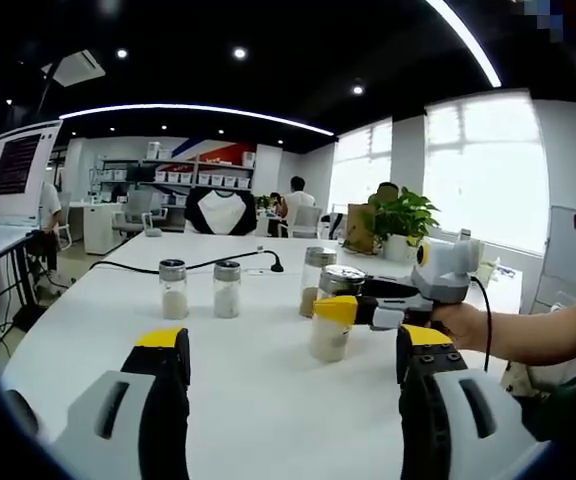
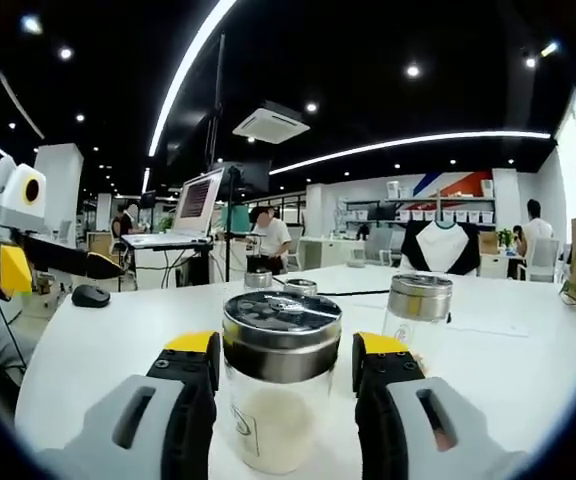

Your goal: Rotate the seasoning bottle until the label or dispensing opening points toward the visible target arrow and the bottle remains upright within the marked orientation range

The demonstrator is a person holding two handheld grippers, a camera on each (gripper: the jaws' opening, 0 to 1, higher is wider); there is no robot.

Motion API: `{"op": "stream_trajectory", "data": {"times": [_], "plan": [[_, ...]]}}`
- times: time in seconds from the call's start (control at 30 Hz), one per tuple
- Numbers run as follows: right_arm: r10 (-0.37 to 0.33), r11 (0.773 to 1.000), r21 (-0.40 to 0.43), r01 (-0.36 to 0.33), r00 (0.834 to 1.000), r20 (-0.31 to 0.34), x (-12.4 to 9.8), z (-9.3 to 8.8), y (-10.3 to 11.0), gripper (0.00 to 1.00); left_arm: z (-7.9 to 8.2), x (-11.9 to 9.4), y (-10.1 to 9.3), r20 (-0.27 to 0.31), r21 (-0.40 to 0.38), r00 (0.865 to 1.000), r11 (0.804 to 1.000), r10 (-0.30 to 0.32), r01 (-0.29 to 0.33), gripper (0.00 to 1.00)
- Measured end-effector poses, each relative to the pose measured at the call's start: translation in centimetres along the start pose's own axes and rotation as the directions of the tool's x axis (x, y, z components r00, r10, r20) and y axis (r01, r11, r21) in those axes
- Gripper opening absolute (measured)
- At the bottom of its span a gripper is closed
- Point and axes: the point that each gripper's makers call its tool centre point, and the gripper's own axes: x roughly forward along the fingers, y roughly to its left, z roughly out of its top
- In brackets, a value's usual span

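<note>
table (image 1: pixel 258 390) white | claw (image 2: pixel 283 365) yellow-tipped grey-black | bottle (image 2: pixel 280 385) clear, silver lid, white powder

Grey grippers (image 1: pixel 293 375), yellow-tipped black jaws, black cable (image 1: pixel 485 315)

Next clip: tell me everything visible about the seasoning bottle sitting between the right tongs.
The seasoning bottle is clear glass with a shiny metal lid showing a dark flip section on top. White powder fills roughly its lower part, and a small printed mark sits low on the glass. It stands upright on the white table, between the yellow-tipped jaws of the right tongs, which sit close against its sides. The left gripper view shows it beside a yellow-capped bottle.
</note>
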Motion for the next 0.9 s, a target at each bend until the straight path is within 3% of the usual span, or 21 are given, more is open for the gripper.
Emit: {"op": "stream_trajectory", "data": {"times": [0.1,0.17,0.43,0.9], "plan": [[0.011,1.0,0.008,-0.01,0.999,-0.04,-0.3,-0.5,0.3,0.55,0.0,0.1,-0.1,0.002,-0.004,1.0,1.0,-0.004,0.004,0.9],[0.011,0.995,0.095,-0.005,0.998,-0.06,-0.8,-0.8,0.5,0.59,0.0,0.1,-0.2,0.004,-0.009,1.0,1.0,-0.006,0.006,0.9],[-0.011,1.0,0.027,0.013,0.998,-0.064,-3.6,-0.3,-0.1,0.58,-0.2,-0.1,-0.4,0.0,-0.002,1.0,1.0,-0.011,0.011,0.9],[-0.128,0.991,0.039,0.131,0.989,-0.068,-8.3,-0.4,-2.9,0.59,-0.2,-0.1,-0.8,0.002,-0.003,1.0,1.0,-0.021,0.021,0.9]]}}
